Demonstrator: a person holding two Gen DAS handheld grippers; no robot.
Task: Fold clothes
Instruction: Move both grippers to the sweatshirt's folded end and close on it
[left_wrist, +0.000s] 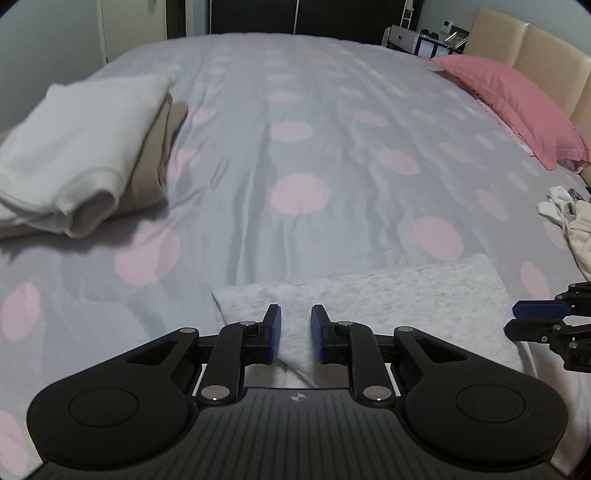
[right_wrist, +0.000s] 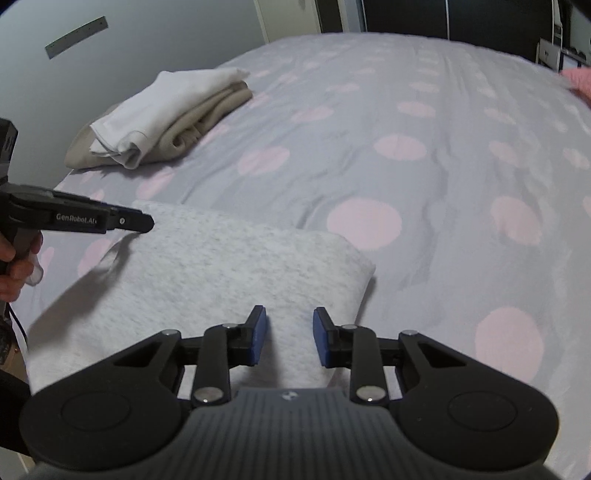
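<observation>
Folded grey garment (right_wrist: 207, 273) lies on the near edge of the dotted bedspread (left_wrist: 332, 147). Left gripper (left_wrist: 295, 332) and right gripper (right_wrist: 289, 334) both gape, empty, over it. Garment's near edge hidden by gripper bodies. Blurred folded stack (left_wrist: 74, 155), possibly towels, far left.

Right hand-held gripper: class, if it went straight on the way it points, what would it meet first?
Probably the folded grey garment lying under the open right hand-held gripper, then the spotted duvet; depth is unclear.

Bed (left_wrist: 332, 110) with grey pink-dotted cover, pink pillow (left_wrist: 509, 107), beige padded headboard (left_wrist: 535, 55), pale wall (right_wrist: 147, 55), dim light.
</observation>
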